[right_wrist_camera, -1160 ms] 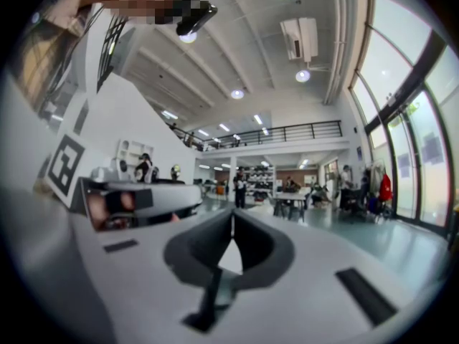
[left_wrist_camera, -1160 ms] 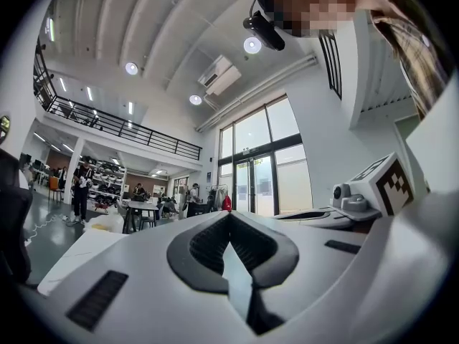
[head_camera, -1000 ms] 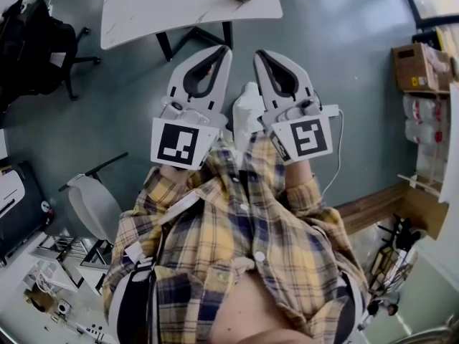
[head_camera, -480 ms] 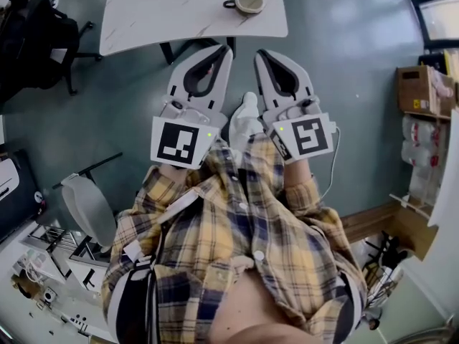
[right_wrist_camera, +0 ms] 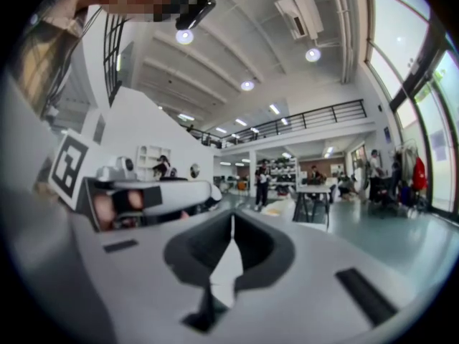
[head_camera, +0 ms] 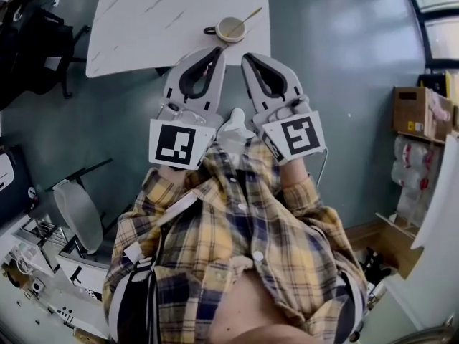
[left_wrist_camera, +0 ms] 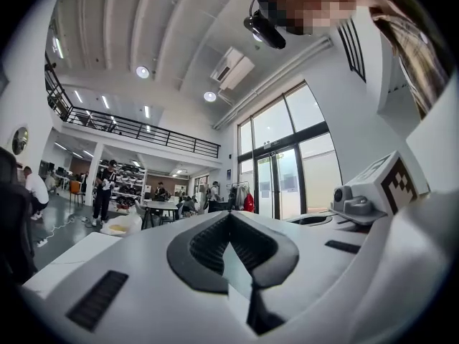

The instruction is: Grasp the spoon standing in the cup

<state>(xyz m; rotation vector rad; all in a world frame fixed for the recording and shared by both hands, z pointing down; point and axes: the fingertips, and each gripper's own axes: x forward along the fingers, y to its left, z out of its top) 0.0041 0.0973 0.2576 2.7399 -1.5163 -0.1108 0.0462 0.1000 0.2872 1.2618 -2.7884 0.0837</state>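
Note:
A tan cup (head_camera: 229, 29) stands near the front edge of the white table (head_camera: 158, 13), with a spoon (head_camera: 248, 16) leaning out of it toward the upper right. My left gripper (head_camera: 219, 51) and right gripper (head_camera: 247, 56) are held side by side just short of the table edge, pointing level toward the cup. Neither touches it. Both are shut with nothing between their jaws. In the left gripper view the left gripper (left_wrist_camera: 229, 215) has its tips together, and in the right gripper view the right gripper (right_wrist_camera: 233, 214) does too. The cup shows in neither gripper view.
A black office chair (head_camera: 36, 41) stands left of the table. A white seat (head_camera: 75, 210) and shelving are at the lower left. Cardboard boxes (head_camera: 416, 113) sit at the right. People and tables (right_wrist_camera: 312, 192) stand far off across the hall.
Both grippers have travelled forward together toward the table. The cup and table edge now lie much closer to the jaw tips, and the spoon has come into view.

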